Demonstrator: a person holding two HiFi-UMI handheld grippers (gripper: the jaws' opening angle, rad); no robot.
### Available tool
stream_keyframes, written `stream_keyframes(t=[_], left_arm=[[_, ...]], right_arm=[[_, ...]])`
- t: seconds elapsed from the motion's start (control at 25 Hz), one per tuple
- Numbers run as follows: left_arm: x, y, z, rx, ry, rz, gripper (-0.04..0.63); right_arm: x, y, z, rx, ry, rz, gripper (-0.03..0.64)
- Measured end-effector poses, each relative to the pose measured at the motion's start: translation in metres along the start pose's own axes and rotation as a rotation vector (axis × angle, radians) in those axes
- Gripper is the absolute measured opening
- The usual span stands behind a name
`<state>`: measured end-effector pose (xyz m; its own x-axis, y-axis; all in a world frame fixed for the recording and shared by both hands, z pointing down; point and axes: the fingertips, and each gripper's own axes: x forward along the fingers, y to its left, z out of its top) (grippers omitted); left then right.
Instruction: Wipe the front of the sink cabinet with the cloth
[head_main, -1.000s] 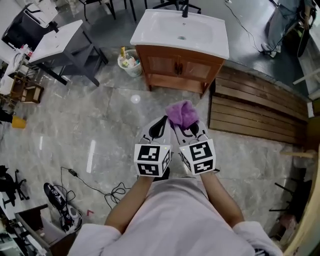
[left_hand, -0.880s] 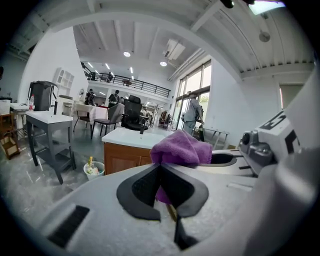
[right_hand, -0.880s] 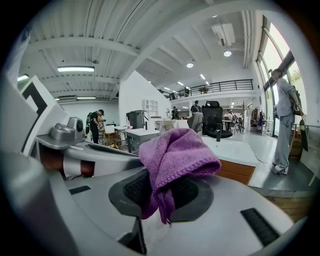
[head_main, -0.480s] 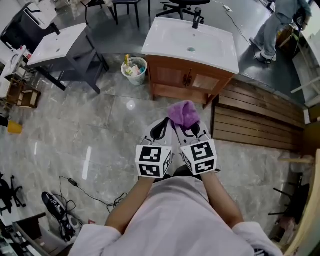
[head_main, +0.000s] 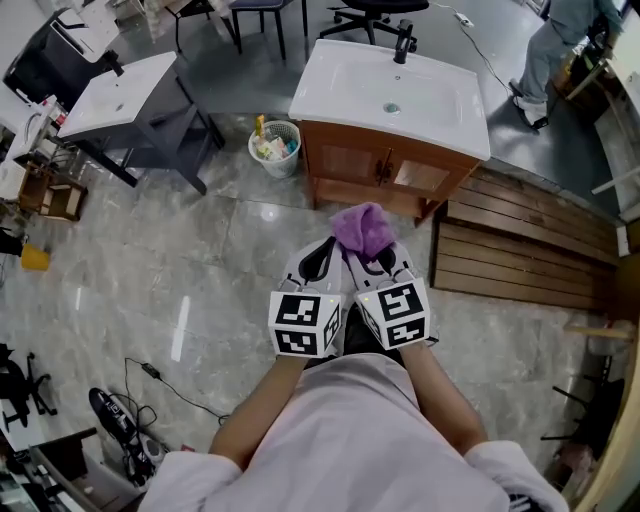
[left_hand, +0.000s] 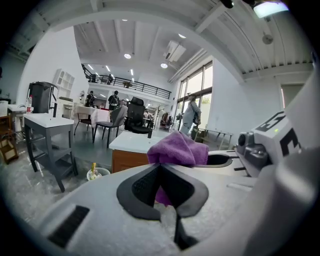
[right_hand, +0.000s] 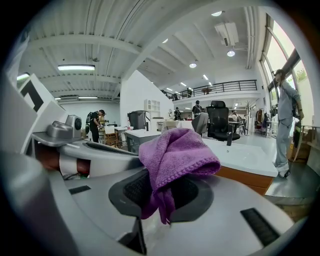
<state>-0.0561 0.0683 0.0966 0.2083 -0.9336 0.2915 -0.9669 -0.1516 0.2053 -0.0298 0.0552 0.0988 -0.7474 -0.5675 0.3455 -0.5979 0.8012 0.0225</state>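
A person stands with the purple cloth (head_main: 365, 230) pinched in the right gripper (head_main: 380, 258), the left gripper (head_main: 322, 252) closed beside it, and the sink cabinet (head_main: 385, 172) well ahead, apparently still unwiped.

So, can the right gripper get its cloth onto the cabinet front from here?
Probably not yet: the right gripper, shut on the cloth, is well short of the cabinet front. Bare floor between leaves the way free.

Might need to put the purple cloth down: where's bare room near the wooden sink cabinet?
Bare: the grey marble floor between the wooden sink cabinet and the purple cloth in the right gripper, and the white basin top. Crowded: white waste basket beside the cabinet.
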Motion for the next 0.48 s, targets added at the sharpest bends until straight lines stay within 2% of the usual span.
stream_keyframes(t=[0.16, 0.48], left_arm=[[0.028, 0.010, 0.008, 0.008, 0.007, 0.015, 0.005], [0.105, 0.047, 0.018, -0.021, 0.047, 0.070, 0.005]], right_arm=[[0.025, -0.022, 0.004, 0.005, 0.005, 0.022, 0.072], [0.096, -0.076, 0.008, 0.005, 0.035, 0.097, 0.074]])
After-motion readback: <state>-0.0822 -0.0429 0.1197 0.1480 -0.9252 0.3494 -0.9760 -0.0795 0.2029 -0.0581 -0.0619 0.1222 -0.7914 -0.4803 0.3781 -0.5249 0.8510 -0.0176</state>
